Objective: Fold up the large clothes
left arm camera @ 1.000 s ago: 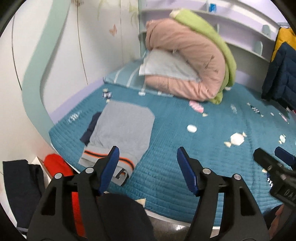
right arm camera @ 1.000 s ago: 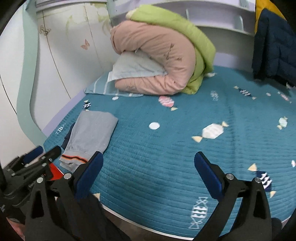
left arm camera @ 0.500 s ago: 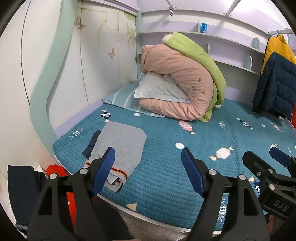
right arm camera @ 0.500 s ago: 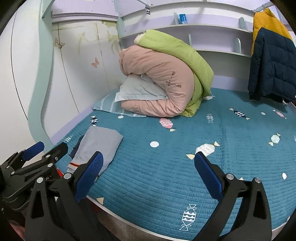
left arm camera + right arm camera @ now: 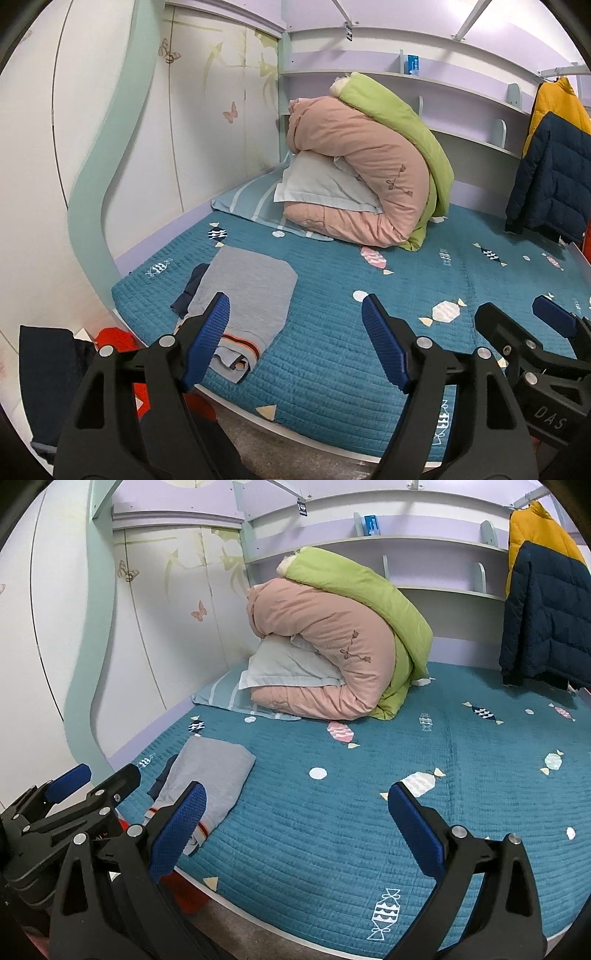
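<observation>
The folded grey garment [image 5: 243, 295] lies near the bed's [image 5: 369, 350] front left corner. Left tongs [image 5: 295, 339], whose jaws have just been opening, and right tongs [image 5: 295, 830] stand spread with nothing between.

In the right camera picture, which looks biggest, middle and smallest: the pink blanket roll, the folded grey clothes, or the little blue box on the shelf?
1. Pink blanket roll, biggest.
2. Folded grey clothes, though they lie nearer the camera.
3. Blue box, smallest, but farthest away.
</observation>
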The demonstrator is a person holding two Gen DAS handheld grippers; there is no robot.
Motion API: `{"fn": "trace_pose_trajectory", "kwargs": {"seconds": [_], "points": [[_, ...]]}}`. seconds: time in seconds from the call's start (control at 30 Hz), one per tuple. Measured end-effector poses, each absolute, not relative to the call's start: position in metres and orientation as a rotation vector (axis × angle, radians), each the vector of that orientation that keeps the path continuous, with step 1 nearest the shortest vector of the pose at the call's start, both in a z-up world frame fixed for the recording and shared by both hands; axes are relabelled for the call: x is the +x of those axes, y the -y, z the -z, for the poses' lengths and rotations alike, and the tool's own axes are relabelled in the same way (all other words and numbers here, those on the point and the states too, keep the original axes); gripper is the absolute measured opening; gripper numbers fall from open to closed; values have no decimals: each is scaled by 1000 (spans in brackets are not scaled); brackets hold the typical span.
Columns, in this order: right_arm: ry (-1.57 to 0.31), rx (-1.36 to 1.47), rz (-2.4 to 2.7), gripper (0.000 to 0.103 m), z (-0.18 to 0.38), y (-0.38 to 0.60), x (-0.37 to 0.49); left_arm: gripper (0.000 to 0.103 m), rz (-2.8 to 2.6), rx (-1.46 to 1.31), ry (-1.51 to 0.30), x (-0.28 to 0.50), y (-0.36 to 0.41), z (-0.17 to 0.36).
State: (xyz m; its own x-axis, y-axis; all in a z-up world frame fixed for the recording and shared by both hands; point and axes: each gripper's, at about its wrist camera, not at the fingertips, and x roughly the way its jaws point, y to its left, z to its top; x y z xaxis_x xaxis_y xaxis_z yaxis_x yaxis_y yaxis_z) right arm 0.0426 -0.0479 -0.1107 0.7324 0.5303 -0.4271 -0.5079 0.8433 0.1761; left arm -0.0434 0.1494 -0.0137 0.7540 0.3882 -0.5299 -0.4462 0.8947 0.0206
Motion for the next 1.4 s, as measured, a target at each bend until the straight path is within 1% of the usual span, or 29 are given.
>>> {"fn": "trace_pose_trajectory", "kwargs": {"seconds": [0.2,0.27,1.07,1.17,1.4], "points": [[-486,56,-574,95,109,48,40,76,-464,-91,-548,-44,-147,12],[-484,54,-572,95,108,49,40,77,-461,-94,-548,-44,-147,12],[-437,31,-558,95,104,55,35,78,-459,-95,-580,-45,-146,12],[-441,33,-561,95,105,56,35,81,-465,-94,-584,-44,-147,12],[-440,35,-563,95,105,57,35,81,-468,-91,-585,-43,-149,13]]}}
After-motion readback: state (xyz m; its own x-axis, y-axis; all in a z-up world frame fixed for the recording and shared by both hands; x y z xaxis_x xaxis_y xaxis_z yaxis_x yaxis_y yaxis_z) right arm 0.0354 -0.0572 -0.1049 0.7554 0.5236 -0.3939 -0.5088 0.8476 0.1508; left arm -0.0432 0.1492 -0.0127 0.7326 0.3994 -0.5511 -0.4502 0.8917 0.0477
